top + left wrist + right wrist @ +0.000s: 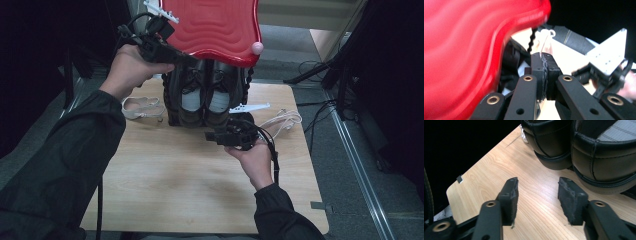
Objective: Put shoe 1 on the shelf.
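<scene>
Your left gripper (190, 60) is raised at the near edge of the red lid (210, 25), and the lid is tipped up and clear of the shoes (205, 95). In the left gripper view its jaws are pressed fully together. The bead cord (531, 40) runs from the lid (461, 50) down into their tips, so you seem to be holding the lid up by that cord. The pinch itself is too blurred to be sure.

Opening looks done. The shoes stand side by side under the lid, at the far middle of the table (175, 175), with their openings uncovered.

What is left, as I judge it, is the shoes themselves. Your right gripper (212, 135) sits low just in front of them. In the right gripper view its jaws (537, 182) stand partly apart with only bare table (486, 177) between them. The nearest shoe (599, 152) lies just beyond the pads and is not touched.

Neither shoe is gripped or lifted yet. Keep the lid high while you bring the right jaws onto a shoe's rim, or it could drop onto your right hand.
</scene>
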`<state>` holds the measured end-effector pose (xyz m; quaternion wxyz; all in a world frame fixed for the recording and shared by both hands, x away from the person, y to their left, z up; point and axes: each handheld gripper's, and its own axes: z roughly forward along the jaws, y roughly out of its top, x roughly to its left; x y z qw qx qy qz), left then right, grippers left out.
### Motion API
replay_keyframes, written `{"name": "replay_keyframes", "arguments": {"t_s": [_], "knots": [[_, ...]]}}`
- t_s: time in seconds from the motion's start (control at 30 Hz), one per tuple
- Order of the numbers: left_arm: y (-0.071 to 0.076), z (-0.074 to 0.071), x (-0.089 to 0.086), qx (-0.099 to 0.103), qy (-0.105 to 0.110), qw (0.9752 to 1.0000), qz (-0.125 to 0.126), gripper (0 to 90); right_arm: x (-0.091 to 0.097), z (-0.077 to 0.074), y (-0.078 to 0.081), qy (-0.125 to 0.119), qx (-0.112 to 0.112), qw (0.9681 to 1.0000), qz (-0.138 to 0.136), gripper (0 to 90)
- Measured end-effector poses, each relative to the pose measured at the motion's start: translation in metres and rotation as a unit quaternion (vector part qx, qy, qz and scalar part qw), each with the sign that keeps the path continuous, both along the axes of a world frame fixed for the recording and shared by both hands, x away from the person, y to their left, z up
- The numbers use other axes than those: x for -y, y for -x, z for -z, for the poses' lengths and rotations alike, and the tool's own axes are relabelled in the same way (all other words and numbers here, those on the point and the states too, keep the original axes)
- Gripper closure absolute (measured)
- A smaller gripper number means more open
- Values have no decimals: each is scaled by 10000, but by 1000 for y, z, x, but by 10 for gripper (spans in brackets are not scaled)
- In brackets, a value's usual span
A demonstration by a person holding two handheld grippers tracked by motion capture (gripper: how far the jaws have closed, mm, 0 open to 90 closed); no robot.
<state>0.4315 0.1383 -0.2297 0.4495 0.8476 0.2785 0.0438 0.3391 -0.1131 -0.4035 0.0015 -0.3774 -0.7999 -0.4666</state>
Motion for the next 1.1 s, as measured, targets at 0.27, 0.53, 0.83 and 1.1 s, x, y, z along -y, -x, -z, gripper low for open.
{"name": "replay_keyframes", "arguments": {"t_s": [0.27,0.53,0.83,1.1], "knots": [[-29,-9,17,19,-189,9998,-86,894,0,7,-8,-23,-7,10000,54,682],[-50,-11,30,43,-221,9995,-225,896,1,10,-18,-138,-30,9999,80,762],[-60,-3,37,141,-310,9990,-301,895,2,13,-26,-181,-64,9998,96,900],[-65,0,36,97,-330,9987,-363,896,2,18,-37,-179,-169,9994,252,900]]}}
